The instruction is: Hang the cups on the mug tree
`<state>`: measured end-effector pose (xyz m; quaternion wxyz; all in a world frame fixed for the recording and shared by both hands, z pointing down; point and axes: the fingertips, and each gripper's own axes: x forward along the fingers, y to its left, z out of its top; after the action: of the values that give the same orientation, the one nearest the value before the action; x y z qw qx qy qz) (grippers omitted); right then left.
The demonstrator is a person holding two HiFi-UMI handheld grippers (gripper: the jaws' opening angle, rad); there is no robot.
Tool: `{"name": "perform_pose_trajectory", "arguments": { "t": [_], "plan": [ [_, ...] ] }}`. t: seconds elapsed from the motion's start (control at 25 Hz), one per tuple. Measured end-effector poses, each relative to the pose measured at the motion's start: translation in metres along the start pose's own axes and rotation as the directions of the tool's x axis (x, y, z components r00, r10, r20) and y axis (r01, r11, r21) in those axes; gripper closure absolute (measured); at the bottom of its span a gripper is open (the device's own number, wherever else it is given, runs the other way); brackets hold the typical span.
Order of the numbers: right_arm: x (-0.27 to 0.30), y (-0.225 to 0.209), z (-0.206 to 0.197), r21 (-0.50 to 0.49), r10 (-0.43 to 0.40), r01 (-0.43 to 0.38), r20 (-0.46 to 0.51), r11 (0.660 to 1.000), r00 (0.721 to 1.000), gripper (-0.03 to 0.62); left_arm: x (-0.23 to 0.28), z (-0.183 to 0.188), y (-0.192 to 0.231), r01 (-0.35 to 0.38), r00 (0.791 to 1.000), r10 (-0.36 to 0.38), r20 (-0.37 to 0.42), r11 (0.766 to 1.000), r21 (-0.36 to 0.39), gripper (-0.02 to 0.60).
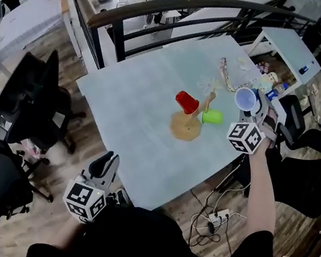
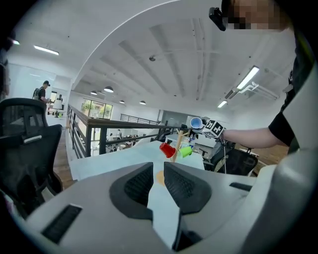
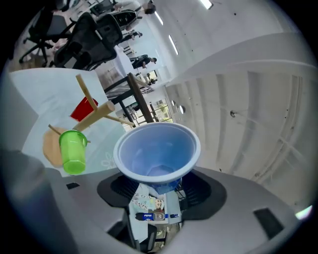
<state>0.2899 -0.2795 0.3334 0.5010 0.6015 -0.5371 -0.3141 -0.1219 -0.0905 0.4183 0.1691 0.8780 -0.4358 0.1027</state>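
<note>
- Right gripper (image 3: 161,188): jaws closed on the base of the blue cup (image 3: 156,151); the cup's open mouth is turned back toward the gripper's own camera.
- Blue cup: held in the air over the right part of the table (image 1: 131,120), near the top of the mug tree (image 1: 184,126) on its right side. It is apart from the pegs in the head view.
- Mug tree: wooden, on a round base, standing a bit right of the table's middle.
- Red cup (image 1: 186,102): hangs on a peg on the tree's left side, lying sideways.
- Green cup (image 1: 213,117): hangs on a peg on the right side, lower than the blue cup and just beside it in the head view.
- Left gripper (image 2: 158,171): jaws a little apart with a narrow gap and nothing between them. It is held low off the table's near edge, well away from the tree and pointing toward it.
- Black office chairs (image 1: 31,96) stand left of the table; a dark railing (image 1: 169,9) runs behind it.
</note>
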Motion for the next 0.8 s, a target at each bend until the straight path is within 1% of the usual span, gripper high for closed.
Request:
{"name": "perform_pose_trajectory", "arguments": {
  "t": [0.12,0.24,0.36,0.44,0.56,0.68,0.8],
  "plan": [
    [0.018,0.002,0.004,-0.047,0.006,-0.005,0.033,0.999,0.999,0.307,-0.002,-0.003,-0.008,-0.036,0.999,0.036,-0.014,0.999,0.001,0.508],
    [0.033,0.006,0.008,-0.067,0.013,-0.010,0.055,0.998,0.998,0.309,-0.005,-0.008,-0.014,-0.069,0.997,0.069,-0.023,0.998,-0.005,0.508],
    [0.047,0.011,0.013,-0.099,0.021,-0.015,0.060,0.995,0.998,0.307,-0.009,-0.012,-0.017,-0.091,0.995,0.091,-0.028,0.996,-0.008,0.508],
    [0.058,0.016,0.017,-0.143,0.025,-0.016,0.059,0.990,0.998,0.307,-0.011,-0.013,-0.019,-0.100,0.995,0.100,-0.030,0.995,-0.007,0.508],
    [0.074,0.025,0.020,-0.229,0.024,-0.013,0.046,0.973,0.999,0.307,-0.016,-0.015,-0.022,-0.112,0.993,0.111,-0.033,0.994,-0.005,0.508],
    [0.086,0.032,0.019,-0.319,0.017,-0.011,0.015,0.948,1.000,0.307,-0.021,-0.019,-0.022,-0.124,0.992,0.123,-0.040,0.992,-0.014,0.508],
    [0.092,0.039,0.023,-0.366,0.023,-0.020,0.005,0.930,1.000,0.307,-0.025,-0.022,-0.021,-0.137,0.990,0.135,-0.043,0.990,-0.025,0.508]
  ]
}}
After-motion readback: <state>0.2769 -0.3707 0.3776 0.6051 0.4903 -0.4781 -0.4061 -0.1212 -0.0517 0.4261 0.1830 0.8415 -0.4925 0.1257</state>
